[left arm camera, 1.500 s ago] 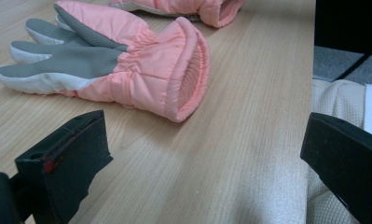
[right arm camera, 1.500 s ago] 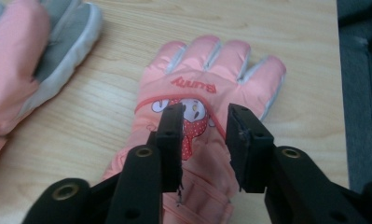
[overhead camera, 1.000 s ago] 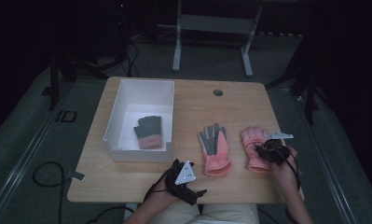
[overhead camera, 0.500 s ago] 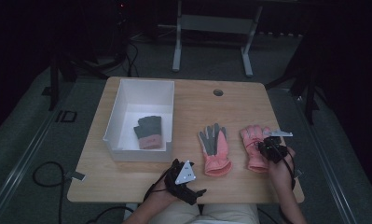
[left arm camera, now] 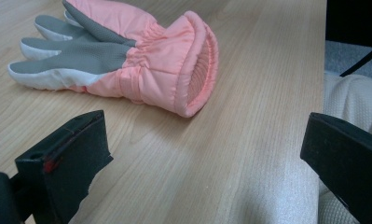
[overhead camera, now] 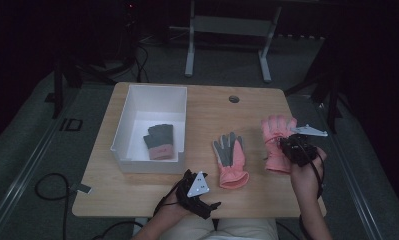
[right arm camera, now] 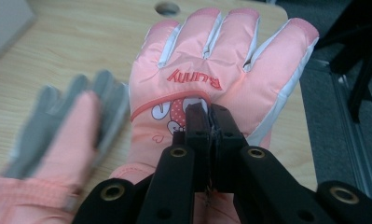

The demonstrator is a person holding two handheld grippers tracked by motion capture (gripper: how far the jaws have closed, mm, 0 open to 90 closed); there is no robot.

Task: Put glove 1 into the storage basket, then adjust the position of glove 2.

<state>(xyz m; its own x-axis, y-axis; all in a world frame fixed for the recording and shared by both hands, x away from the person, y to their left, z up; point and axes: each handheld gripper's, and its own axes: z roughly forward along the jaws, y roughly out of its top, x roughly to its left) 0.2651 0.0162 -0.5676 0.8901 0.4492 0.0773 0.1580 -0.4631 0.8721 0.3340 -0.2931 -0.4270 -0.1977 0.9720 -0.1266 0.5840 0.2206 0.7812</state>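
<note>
— Start at the right gripper (right arm camera: 206, 112). What are its jaws doing?

— Pressed together, with a pinch of fabric between them, on the back of the pink glove (right arm camera: 211, 60) just below the red lettering. From above, that gripper (overhead camera: 298, 148) sits on top of the same glove (overhead camera: 277, 131), which lies flat at about 3 o'clock on the surface (overhead camera: 207, 107), fingers pointing to 12

— So it's grabbed but not lifted?

— That's my reading: the grasp looks made, and the glove is not yet off the wood. I can't say how much cloth they've caught

— And the left gripper (overhead camera: 198, 191)?

— Down at 6 o'clock near the front edge, jaws spread wide with nothing between them. Along them you see the second glove (left arm camera: 123, 56), grey palm up, cuff opening turned toward the jaws, a little way off and not touching

— Where would the gloves go?

— I'd guess the white bin (overhead camera: 137, 95) at 9 o'clock; a dark grey glove with a pink cuff (overhead camera: 159, 141) already lies inside it

— What does the next move ask for?

— Lifting straight up, then carrying toward 9 o'clock, high enough to pass over the second glove (overhead camera: 230, 159) in the middle and clear the bin's near wall. A thin pinch on slippery fabric could slide out, so steady and slow
</note>
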